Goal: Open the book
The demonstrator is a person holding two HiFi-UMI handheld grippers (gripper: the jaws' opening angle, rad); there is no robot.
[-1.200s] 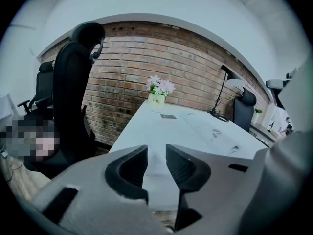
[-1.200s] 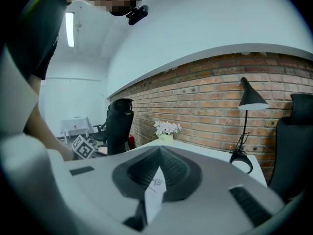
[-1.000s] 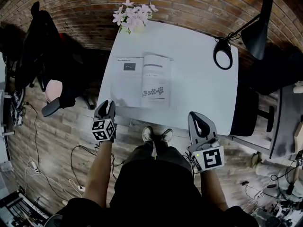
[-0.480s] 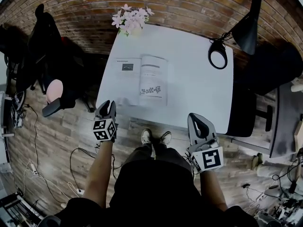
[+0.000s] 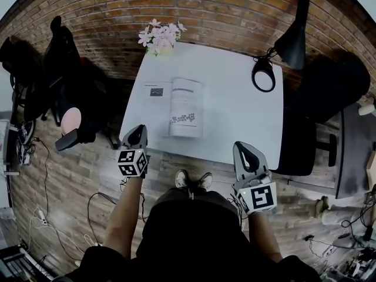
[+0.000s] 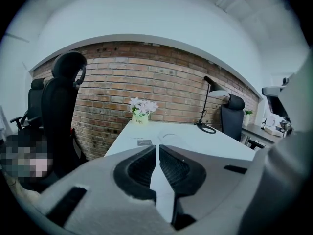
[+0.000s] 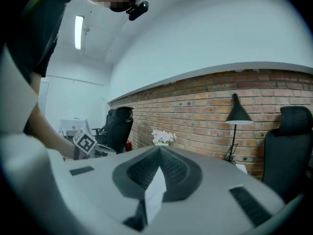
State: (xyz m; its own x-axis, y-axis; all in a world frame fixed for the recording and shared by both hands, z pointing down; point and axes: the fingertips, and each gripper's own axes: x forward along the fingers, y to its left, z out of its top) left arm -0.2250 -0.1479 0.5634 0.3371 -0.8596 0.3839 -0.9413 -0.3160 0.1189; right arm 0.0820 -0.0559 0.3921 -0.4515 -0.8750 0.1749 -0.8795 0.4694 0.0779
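Open white printed book (image 5: pixel 176 107) lies flat on left-centre of rectangular white table (image 5: pixel 241 116); page print too small to read. Far-left corner: small pale pot (image 6: pixel 140 120) holding white-pink flowers (image 5: pixel 160 34), label possibly "Life", unclear. Left gripper (image 5: pixel 140 129) off table's near edge, jaws closing to thin slit, nothing between. Right gripper (image 5: pixel 242 147) jaws together, empty.

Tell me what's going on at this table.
A person stands at the near edge of the white table, a grey gripper in each hand. The thin white printed book already lies open on the table. Neither gripper touches it: the left gripper has its jaws closing on nothing, and the right gripper is shut and empty.
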